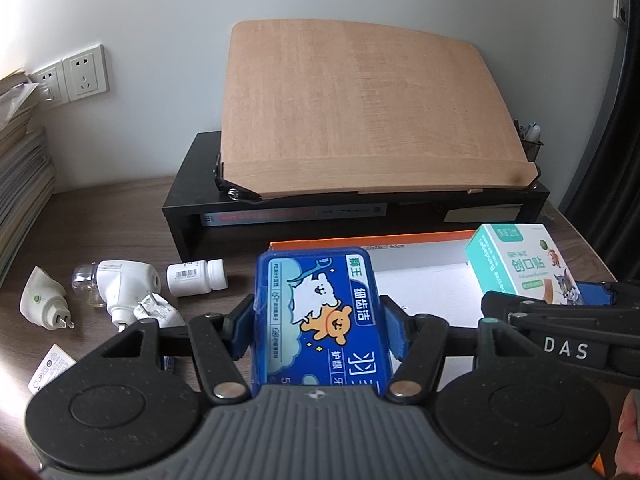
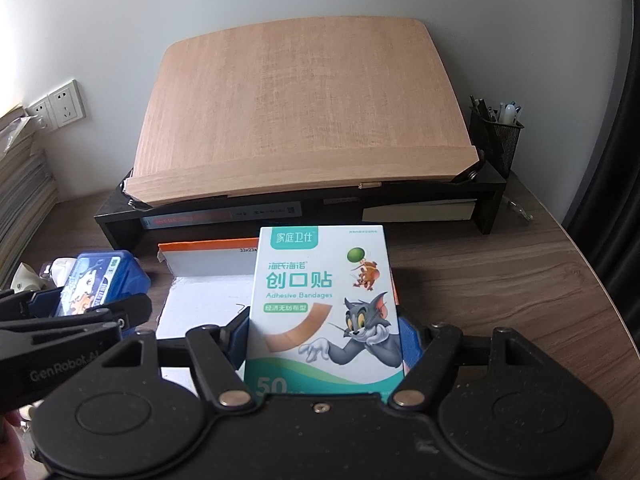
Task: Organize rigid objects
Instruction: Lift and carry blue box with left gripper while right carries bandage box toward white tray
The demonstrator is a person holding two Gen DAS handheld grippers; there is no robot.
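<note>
Blue floss-pick case is clamped in my left gripper, pads pressing on both long sides, and the bandage box is squeezed the same way in my right gripper. So both tongs are clenched on something, one item each.

Where they are: both are held up off the desk, hanging over or just in front of the shallow white tray with the orange rim that sits in front of the black desk shelf. From the left camera the bandage box shows over the right part of the tray, and from the right camera the blue case shows at the tray's left edge, so the two hands are side by side with the tray between and below them. My guess is that the tray is the drop-off spot, which is why I'm carrying both in together rather than one at a time.

I've got each one grabbed across its narrow width with the printed face up. That makes sense to me since they're flat and stiff, so they should lie down flat without tipping.

Still out on the desk to the left: a small white pill bottle on its side, a white plug-in with a clear bulb, another small white plug and a bit of folded paper. Those look like the next ones to collect.

Main worry is the two grippers bumping, they're close.
</note>
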